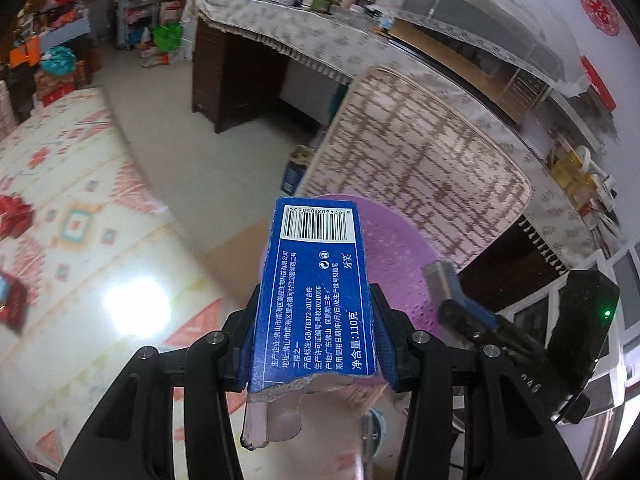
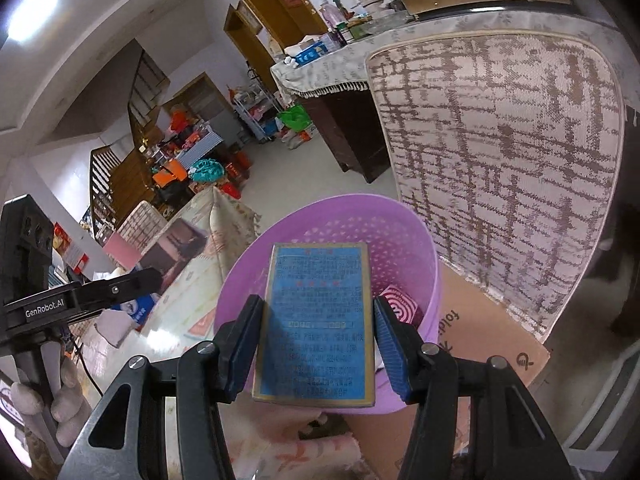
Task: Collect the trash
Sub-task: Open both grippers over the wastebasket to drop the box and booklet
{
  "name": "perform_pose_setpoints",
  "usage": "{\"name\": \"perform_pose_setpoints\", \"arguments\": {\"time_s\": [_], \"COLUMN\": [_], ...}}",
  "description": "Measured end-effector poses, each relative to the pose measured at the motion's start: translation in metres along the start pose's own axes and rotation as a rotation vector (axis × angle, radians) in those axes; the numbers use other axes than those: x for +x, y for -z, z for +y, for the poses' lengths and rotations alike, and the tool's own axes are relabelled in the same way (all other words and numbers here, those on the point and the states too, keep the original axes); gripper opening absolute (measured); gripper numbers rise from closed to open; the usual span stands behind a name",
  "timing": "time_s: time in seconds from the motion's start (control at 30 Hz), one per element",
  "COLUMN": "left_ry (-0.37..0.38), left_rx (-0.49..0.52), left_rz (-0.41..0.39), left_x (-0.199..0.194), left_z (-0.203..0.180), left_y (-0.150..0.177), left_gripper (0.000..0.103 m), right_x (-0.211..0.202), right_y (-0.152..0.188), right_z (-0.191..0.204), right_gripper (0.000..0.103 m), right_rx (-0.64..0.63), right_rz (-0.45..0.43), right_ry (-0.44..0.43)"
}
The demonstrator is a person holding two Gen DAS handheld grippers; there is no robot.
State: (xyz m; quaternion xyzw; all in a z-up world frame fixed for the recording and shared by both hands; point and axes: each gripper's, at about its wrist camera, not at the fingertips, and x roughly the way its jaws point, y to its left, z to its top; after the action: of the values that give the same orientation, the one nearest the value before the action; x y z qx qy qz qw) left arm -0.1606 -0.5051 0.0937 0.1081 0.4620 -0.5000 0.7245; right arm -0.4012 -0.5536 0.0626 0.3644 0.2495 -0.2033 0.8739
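Observation:
My left gripper (image 1: 316, 300) is shut on a blue toothpaste box (image 1: 316, 280) with a barcode at its far end and a torn near end. Past the box stands a purple perforated bin (image 1: 400, 248). My right gripper (image 2: 318, 304) is shut on a flat blue box with a gold border (image 2: 320, 320), held over the purple bin (image 2: 320, 202). A pink-and-white patterned packet (image 2: 400, 304) lies inside the bin. The left gripper (image 2: 152, 276) shows at the left of the right wrist view with a blurred box in it. The right gripper (image 1: 456, 304) appears at the bin's right side.
A grid-patterned cushion (image 2: 500, 160) leans against a cloth-covered desk (image 1: 260, 28) just behind the bin. Flattened cardboard (image 2: 480, 340) lies under the bin. A table with a patterned glossy cover (image 1: 60, 220) is to the left. A gloved hand (image 2: 60, 412) holds the left gripper's handle.

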Motion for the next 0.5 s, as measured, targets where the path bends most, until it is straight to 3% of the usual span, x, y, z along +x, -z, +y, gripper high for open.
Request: {"name": "perform_pose_setpoints", "arguments": {"time_s": [0.13, 0.2, 0.23, 0.37, 0.5], "left_ry": [0.032, 0.038, 0.036, -0.002, -0.015], "left_rx": [0.015, 0.019, 0.020, 0.042, 0.019], "left_rz": [-0.006, -0.011, -0.021, -0.035, -0.041], "left_x": [0.011, 0.009, 0.006, -0.006, -0.018], "left_z": [-0.014, -0.017, -0.017, -0.014, 0.000], "left_y": [-0.011, -0.011, -0.008, 0.004, 0.023], "left_gripper": [0.050, 0.068, 0.070, 0.072, 0.081], "right_x": [0.010, 0.013, 0.013, 0.008, 0.007], "right_y": [-0.010, -0.014, -0.015, -0.011, -0.004], "right_z": [-0.005, -0.009, -0.010, -0.009, -0.002], "right_gripper": [0.061, 0.065, 0.065, 0.069, 0.069], "right_rx": [-0.002, 0.020, 0.033, 0.038, 0.023], "right_rz": [-0.010, -0.017, -0.019, -0.031, -0.013], "right_ry": [0.006, 0.006, -0.001, -0.016, -0.021]}}
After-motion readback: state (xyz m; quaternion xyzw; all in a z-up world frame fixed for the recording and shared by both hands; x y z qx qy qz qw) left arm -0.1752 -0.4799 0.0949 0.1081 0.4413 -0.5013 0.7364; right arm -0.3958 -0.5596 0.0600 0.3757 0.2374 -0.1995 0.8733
